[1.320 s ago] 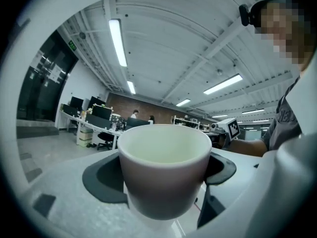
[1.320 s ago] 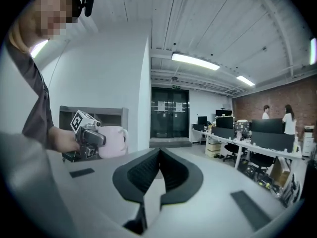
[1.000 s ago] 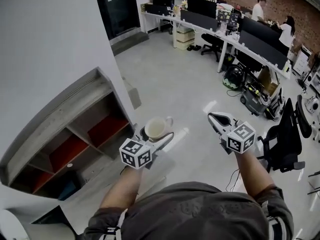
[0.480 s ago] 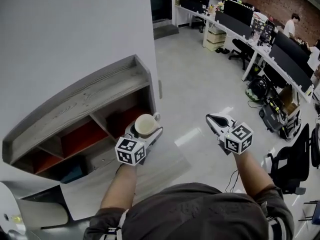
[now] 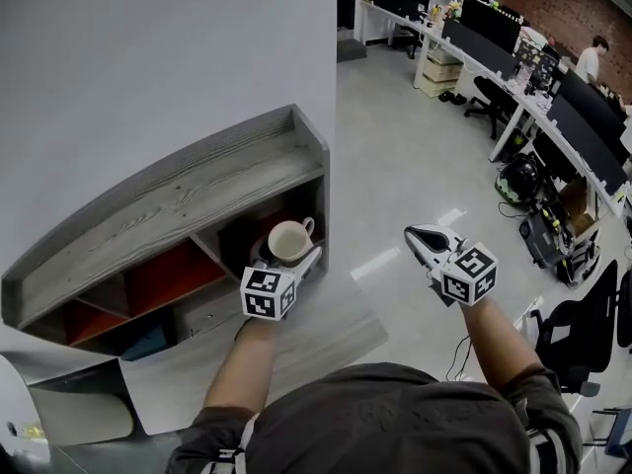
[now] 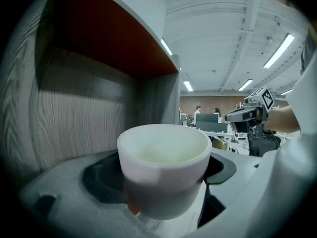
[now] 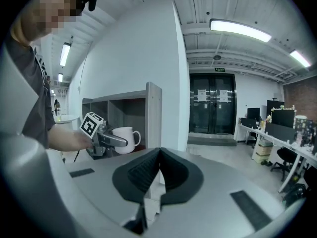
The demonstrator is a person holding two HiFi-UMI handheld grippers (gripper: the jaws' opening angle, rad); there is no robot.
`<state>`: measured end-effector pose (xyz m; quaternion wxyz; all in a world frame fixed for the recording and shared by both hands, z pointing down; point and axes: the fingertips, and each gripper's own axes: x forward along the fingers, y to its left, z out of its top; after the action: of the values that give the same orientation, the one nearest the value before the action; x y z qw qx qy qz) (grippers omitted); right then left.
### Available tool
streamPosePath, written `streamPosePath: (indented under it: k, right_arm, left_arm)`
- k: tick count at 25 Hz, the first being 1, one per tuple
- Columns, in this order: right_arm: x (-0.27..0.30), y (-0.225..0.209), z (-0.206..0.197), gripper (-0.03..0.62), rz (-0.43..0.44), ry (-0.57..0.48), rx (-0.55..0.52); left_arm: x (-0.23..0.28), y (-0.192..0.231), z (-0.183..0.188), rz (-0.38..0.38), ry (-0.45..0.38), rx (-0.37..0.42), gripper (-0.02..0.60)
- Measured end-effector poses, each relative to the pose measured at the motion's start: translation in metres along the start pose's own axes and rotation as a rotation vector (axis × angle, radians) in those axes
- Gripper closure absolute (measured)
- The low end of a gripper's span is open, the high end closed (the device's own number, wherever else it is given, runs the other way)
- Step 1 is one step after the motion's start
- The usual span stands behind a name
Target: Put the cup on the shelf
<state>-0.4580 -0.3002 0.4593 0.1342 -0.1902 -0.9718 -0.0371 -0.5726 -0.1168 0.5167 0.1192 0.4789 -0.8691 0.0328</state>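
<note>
Open-plan office stuff is seen in the background – pale floor (image 5: 395, 156), rows of desks (image 5: 513, 102) with monitors – and a grey wood-grain shelf (image 5: 168, 205) is stood against a white wall (image 5: 148, 57), with red-lined compartments. The white cup (image 5: 287, 240) is held upright in the left gripper (image 5: 284, 258), with the fingers closed on its sides low down and its handle pointed away toward the shelf's end panel. It's been brought right up to the mouth of the upper right-end compartment – in the left gripper view, a wooden side wall and a red panel overhead are seen around it. Whether its base is resting on the board can't be told. The right gripper (image 5: 423, 237) is held well off to the side over open floor, fingers pressed together, nothing gripped.
</note>
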Motion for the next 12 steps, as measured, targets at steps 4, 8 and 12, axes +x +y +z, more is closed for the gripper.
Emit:
streamPosePath:
  k: [4,8,12]
  right_arm:
    - [0.016,-0.001,0.000,0.602,0.008,0.009,-0.002]
    - [0.027,-0.003,-0.002,0.602,0.009,0.020,0.002]
    - [0.036,-0.005,-0.005,0.602,0.009,0.028,0.007]
  left_arm:
    - [0.010,0.019,-0.007,0.045,0.031,0.012,0.161]
    - [0.021,0.031,-0.013,0.079,0.060,0.036,0.161]
    - [0.031,0.041,-0.017,0.094,0.080,0.030,0.161]
